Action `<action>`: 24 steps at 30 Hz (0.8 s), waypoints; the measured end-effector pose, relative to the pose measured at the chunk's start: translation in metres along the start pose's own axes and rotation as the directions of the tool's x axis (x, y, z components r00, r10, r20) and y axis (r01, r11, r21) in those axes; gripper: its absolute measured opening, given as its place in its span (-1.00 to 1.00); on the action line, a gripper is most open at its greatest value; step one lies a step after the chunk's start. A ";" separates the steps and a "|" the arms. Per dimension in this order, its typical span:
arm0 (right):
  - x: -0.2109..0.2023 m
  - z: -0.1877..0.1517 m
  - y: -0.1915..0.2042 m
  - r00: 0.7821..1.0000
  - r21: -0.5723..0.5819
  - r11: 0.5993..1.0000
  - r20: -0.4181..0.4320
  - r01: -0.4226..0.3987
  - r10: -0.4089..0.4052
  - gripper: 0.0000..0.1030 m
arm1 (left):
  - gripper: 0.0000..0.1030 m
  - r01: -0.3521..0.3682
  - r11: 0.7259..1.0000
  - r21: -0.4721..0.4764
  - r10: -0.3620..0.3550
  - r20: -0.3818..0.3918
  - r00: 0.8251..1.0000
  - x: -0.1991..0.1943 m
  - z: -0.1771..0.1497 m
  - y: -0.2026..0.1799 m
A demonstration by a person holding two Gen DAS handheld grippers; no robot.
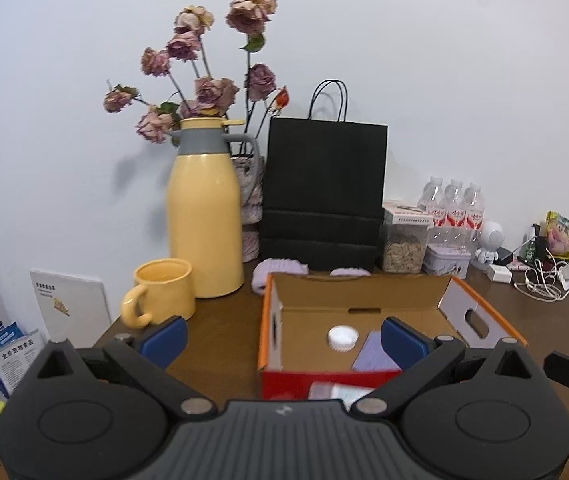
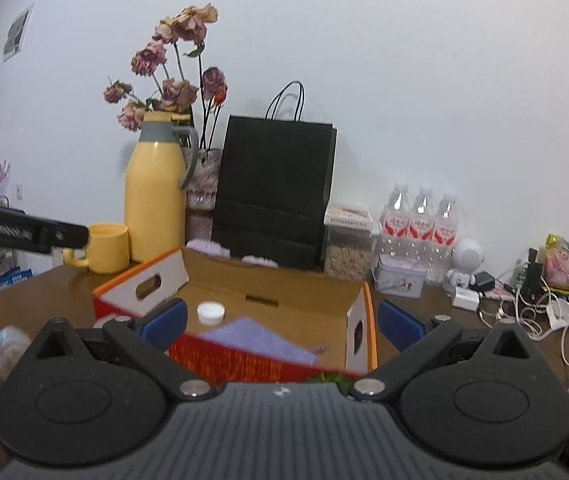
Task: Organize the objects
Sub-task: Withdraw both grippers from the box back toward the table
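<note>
- wooden table (image 1: 220, 364): brown surface that carries everything listed below, set against a pale wall.
- cardboard box (image 1: 272, 320): open-topped, orange-edged with a red front wall and hand slots in its side walls; it stands near the middle of the table, directly ahead of both grippers.
- black paper bag (image 1: 324, 196): upright against the wall, just behind the box.
- yellow jug (image 1: 204, 216): upright with a grey collar, left of the bag; dried roses (image 1: 208, 92) rise behind it.
- left gripper (image 1: 282, 338): jaws spread wide with nothing between the blue pads; one pad sits over the bare table left of the box, the other over the box interior.
- right gripper (image 2: 280, 320): jaws likewise spread wide and empty, straddling the near part of the box.
- yellow mug (image 1: 162, 298): upright, just in front of the jug, handle toward the camera in the left wrist view.
- water bottles (image 2: 420, 220): three in a row by the wall, right of the bag, behind a small tin (image 2: 398, 280).
- clear jar (image 1: 404, 244): between the bag and the bottles, filled with a pale grainy content.
- purple cloth (image 2: 256, 340): lies flat on the box floor, toward the near wall.
- white cap (image 1: 342, 338): lies on the box floor, just beside the cloth, apart from both grippers.
- cables (image 2: 532, 316): a white tangle at the right end of the table.
</note>
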State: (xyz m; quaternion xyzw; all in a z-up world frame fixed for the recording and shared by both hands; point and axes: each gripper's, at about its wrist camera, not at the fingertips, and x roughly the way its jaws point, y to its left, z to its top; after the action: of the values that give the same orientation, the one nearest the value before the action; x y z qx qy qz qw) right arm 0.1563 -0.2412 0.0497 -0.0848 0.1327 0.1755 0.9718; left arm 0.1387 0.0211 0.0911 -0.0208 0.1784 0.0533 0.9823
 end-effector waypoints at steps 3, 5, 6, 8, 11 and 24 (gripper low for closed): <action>-0.010 -0.013 0.003 1.000 -0.007 1.000 -0.025 0.006 -0.006 1.00 | 1.00 -0.007 1.000 -0.006 0.007 -0.019 1.000 -0.012 -0.011 0.015; -0.016 -0.021 0.004 0.999 -0.005 1.000 -0.044 0.008 -0.008 1.00 | 1.00 -0.021 1.000 -0.005 0.021 -0.037 0.999 -0.015 -0.018 0.023; -0.019 -0.025 0.004 0.999 -0.005 1.000 -0.054 0.008 -0.008 1.00 | 1.00 -0.028 1.000 -0.004 0.027 -0.046 0.999 -0.017 -0.022 0.027; -0.024 -0.034 0.005 0.997 -0.009 1.000 -0.073 0.010 -0.010 1.00 | 1.00 -0.040 0.999 0.000 0.039 -0.066 0.997 -0.020 -0.030 0.037; -0.031 -0.047 0.007 0.994 -0.018 1.000 -0.106 0.008 -0.010 1.00 | 1.00 -0.054 0.999 0.000 0.053 -0.095 0.994 -0.022 -0.044 0.050; -0.035 -0.110 0.011 0.950 0.021 0.999 -0.312 -0.027 0.032 1.00 | 1.00 -0.043 0.998 -0.038 0.035 -0.191 0.981 -0.026 -0.110 0.083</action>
State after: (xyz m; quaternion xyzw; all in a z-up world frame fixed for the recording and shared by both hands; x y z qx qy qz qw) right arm 0.0960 -0.2655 -0.0462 -0.1014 0.2875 0.1731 0.9366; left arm 0.0668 0.0946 -0.0042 -0.0427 0.2706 0.0742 0.9589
